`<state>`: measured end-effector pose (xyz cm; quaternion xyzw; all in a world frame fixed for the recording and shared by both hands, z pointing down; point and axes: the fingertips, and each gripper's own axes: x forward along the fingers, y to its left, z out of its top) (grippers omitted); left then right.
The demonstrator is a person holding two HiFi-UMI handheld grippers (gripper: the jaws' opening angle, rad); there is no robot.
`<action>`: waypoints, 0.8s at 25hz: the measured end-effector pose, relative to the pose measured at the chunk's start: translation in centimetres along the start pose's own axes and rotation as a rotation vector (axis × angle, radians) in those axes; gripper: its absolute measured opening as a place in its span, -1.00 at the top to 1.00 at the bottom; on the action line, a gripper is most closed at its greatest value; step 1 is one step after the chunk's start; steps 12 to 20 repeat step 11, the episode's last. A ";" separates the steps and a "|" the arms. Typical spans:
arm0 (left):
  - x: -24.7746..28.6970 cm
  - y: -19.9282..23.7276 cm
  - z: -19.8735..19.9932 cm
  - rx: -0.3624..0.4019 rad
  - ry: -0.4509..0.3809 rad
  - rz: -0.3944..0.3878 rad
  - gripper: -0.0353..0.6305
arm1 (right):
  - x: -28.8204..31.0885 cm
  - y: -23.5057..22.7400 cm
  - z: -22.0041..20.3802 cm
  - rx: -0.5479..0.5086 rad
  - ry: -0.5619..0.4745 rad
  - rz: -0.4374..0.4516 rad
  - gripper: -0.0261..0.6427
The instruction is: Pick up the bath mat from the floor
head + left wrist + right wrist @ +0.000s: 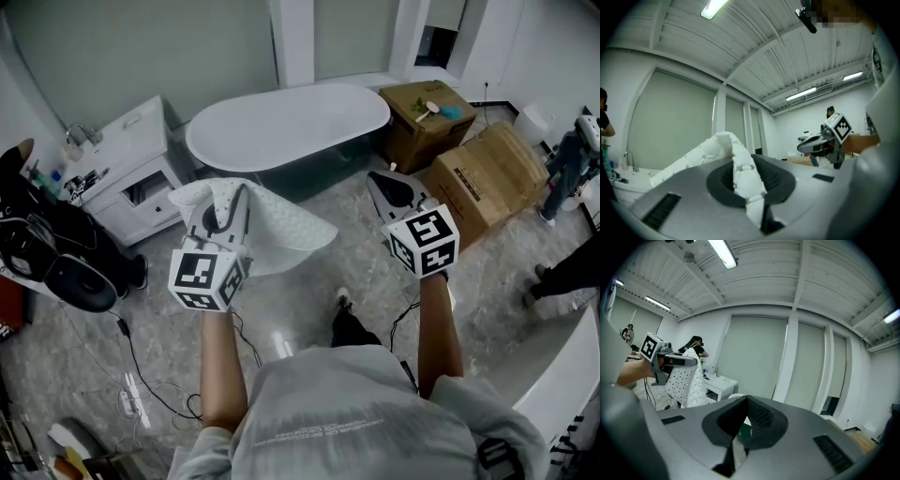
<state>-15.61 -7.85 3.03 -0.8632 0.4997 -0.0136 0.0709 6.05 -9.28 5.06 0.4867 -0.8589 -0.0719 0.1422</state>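
Observation:
The white bath mat (281, 225) is off the floor and hangs in the air from my left gripper (225, 202), which is shut on one edge of it. In the left gripper view a fold of the mat (740, 168) sits pinched between the jaws and drapes off to the left. My right gripper (380, 178) is raised at about the same height, apart from the mat; its jaws meet at the tips with nothing between them (746, 399). From the right gripper view the dotted underside of the mat (686, 380) hangs below the left gripper (689, 361).
A white bathtub (281, 127) stands just beyond the grippers. A white vanity cabinet (131, 178) is at the left, with black equipment (47, 253) beside it. Two cardboard boxes (487, 173) are at the right. Cables (131, 375) lie on the tiled floor. A person's legs (562, 272) show at the right edge.

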 end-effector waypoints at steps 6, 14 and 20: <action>0.0 -0.2 0.4 -0.010 -0.008 -0.007 0.79 | 0.1 0.1 -0.8 0.005 0.021 0.006 0.88; 0.0 -0.4 0.2 -0.016 -0.012 0.001 0.79 | 0.1 0.0 -1.6 0.008 0.029 0.011 0.88; 0.0 -0.4 0.2 -0.016 -0.012 0.001 0.79 | 0.1 0.0 -1.6 0.008 0.029 0.011 0.88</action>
